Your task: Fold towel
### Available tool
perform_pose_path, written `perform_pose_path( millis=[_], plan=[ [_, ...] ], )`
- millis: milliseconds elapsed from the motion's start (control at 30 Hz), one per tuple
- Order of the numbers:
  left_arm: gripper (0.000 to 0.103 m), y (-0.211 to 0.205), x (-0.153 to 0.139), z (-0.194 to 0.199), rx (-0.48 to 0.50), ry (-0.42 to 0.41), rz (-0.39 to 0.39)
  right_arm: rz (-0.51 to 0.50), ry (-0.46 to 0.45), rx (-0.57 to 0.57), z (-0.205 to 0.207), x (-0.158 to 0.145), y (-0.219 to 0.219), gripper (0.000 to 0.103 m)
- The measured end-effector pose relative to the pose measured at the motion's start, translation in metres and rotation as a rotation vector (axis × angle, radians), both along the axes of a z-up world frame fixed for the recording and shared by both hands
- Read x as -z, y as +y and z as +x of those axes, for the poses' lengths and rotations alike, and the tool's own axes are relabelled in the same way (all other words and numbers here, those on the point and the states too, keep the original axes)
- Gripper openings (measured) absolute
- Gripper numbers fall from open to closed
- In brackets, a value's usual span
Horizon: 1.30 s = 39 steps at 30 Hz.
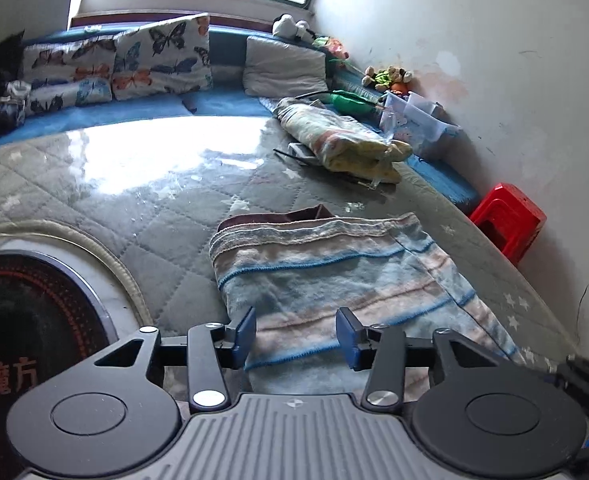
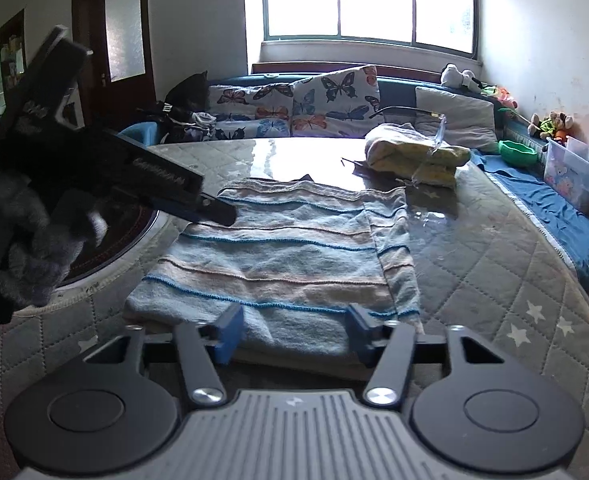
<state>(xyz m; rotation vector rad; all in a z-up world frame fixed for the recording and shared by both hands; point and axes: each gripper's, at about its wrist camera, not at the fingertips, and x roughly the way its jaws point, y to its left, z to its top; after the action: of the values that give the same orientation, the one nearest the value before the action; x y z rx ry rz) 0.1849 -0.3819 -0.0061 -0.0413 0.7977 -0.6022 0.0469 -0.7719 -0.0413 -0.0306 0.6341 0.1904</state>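
While both pairs of jaws stand spread and hold nothing, the left gripper (image 1: 296,334) and right gripper (image 2: 294,334) hover at the near edge of the striped towel (image 2: 278,252), which lies folded and flat on the quilted table (image 2: 494,280) just ahead of them. Beyond it rests a bundled blanket (image 2: 414,152).

towel (image 2: 278,248): soft terry cloth, nubby and matt, between and ahead of both grippers' fingers
table cover (image 2: 490,280): quilted stitched fabric under a glossy clear sheet, around the towel
left gripper (image 1: 296,334): matt black plastic, shiny metal screws
stool (image 1: 508,220): glossy red plastic, far right of left gripper
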Motion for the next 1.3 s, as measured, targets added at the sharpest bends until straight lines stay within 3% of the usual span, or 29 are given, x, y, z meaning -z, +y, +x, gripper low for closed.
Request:
perform_pose_path(
  millis=[67,300,533,600,800,1300],
  plan=[
    [0.058,0.002,-0.003,-0.010,0.004,-0.014,0.008,0.006,-0.001,0.019,-0.002,-0.001,-0.002,0.063],
    [0.081,0.013,-0.010,-0.047,0.020,-0.065,0.034,0.025,0.001,0.071,-0.013,-0.002,-0.006,0.081],
    [0.099,0.026,-0.012,-0.081,0.016,-0.129,0.075,0.034,0.021,0.119,-0.025,-0.001,-0.004,0.088],
    [0.103,0.029,-0.011,-0.091,0.021,-0.140,0.082,0.034,0.027,0.134,-0.028,0.000,-0.003,0.095],
    [0.103,0.035,-0.005,-0.114,0.027,-0.139,0.101,0.015,0.044,0.154,-0.035,0.000,0.003,0.103],
    [0.103,0.049,0.001,-0.148,-0.006,-0.139,0.116,0.025,0.062,0.209,-0.052,0.000,0.022,0.103]
  ],
)
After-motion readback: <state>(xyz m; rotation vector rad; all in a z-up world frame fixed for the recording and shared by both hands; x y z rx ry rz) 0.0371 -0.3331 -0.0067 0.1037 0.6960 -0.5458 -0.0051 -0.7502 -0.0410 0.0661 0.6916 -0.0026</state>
